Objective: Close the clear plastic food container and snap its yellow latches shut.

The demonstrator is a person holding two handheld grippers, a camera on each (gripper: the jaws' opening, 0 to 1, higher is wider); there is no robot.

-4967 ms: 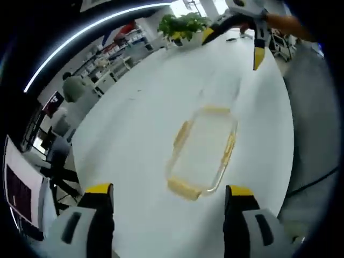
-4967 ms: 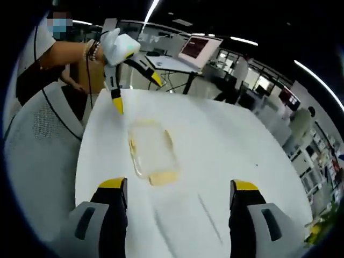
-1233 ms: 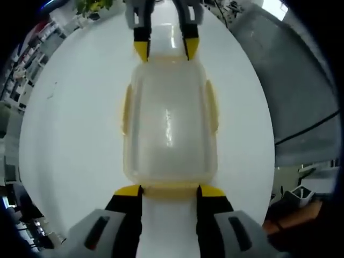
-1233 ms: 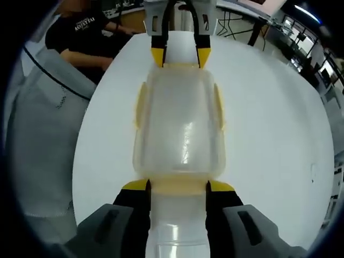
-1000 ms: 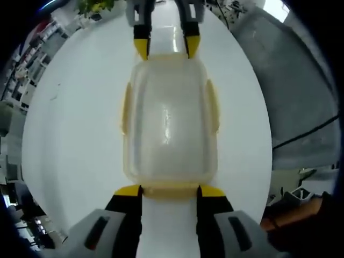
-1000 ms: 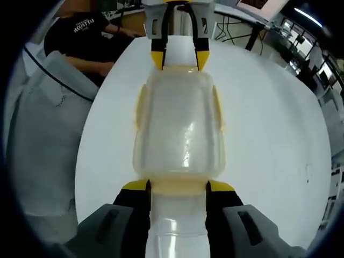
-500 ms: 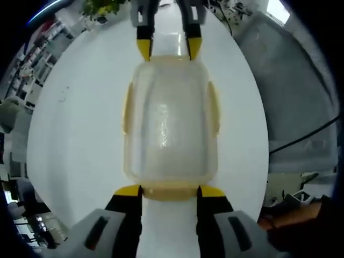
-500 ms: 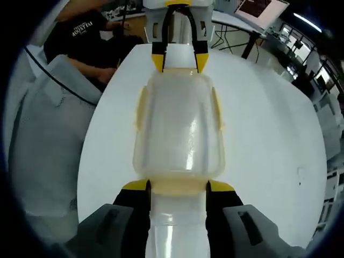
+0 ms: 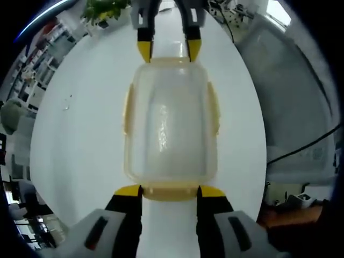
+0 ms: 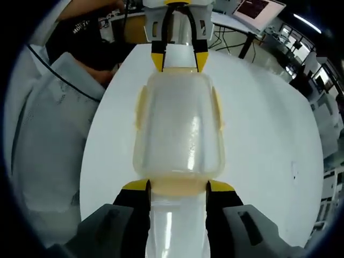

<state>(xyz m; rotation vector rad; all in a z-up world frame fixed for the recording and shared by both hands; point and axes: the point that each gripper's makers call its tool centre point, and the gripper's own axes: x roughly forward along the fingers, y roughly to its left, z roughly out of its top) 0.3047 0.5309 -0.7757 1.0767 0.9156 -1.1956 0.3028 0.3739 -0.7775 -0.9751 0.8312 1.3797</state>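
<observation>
Unmoved since a second ago: left claw (image 9: 169, 189) and right claw (image 10: 178, 184) each clamped on container (image 9: 171, 121) end latches, above table (image 9: 75, 134).

White lettering on a person's dark shirt (image 10: 80, 32); unreadable.

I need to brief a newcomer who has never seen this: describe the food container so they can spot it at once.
Find the round white table; near its middle lies the clear plastic container, its lid on. The left gripper and right gripper meet it at opposite short ends. Pale yellow latches line its edges, unlike anything else there.
</observation>
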